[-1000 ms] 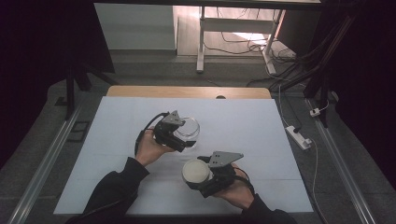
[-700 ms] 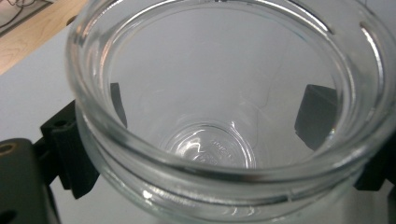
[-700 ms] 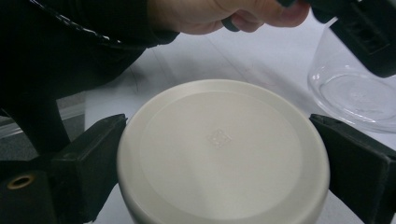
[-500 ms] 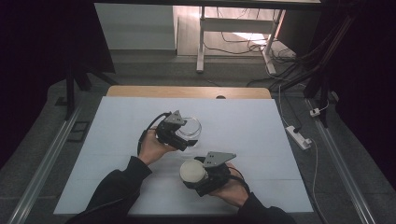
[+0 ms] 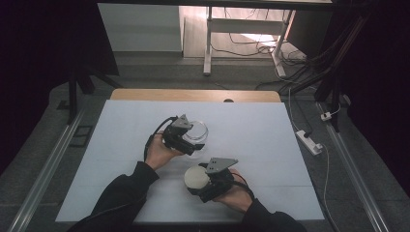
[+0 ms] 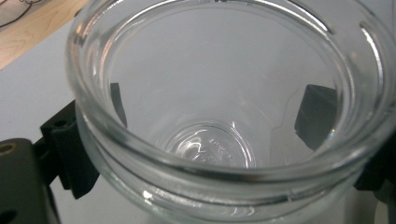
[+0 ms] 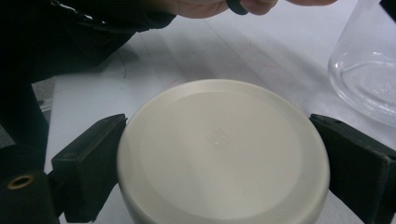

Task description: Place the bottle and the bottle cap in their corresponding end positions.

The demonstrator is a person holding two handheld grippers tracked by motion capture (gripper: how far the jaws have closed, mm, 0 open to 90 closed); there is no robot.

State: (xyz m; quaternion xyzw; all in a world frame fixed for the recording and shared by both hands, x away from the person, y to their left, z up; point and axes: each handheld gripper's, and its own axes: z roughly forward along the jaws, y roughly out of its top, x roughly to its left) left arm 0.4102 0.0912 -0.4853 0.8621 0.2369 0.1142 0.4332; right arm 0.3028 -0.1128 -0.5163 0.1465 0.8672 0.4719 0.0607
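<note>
A clear glass jar [image 5: 195, 132] with an open mouth stands near the table's middle, and my left gripper [image 5: 189, 141] is shut on it. In the left gripper view the empty glass jar [image 6: 224, 116] sits between the two black jaws, which press its sides. Lower and to the right, my right gripper [image 5: 197, 181] is shut on a round cream lid [image 5: 196, 177]. In the right gripper view the cream lid [image 7: 222, 149] lies flat between both jaws, with the jar's base [image 7: 369, 79] at the far right.
The white table top [image 5: 121, 140] has a wooden strip [image 5: 193, 95] along its far edge. A white power strip [image 5: 308, 141] lies off the table's right side. Metal rails run along both sides. A desk frame [image 5: 241, 29] and cables stand beyond the table.
My right gripper has carried the lid slightly left and toward the near edge. The left gripper holds the jar in about the same place.
</note>
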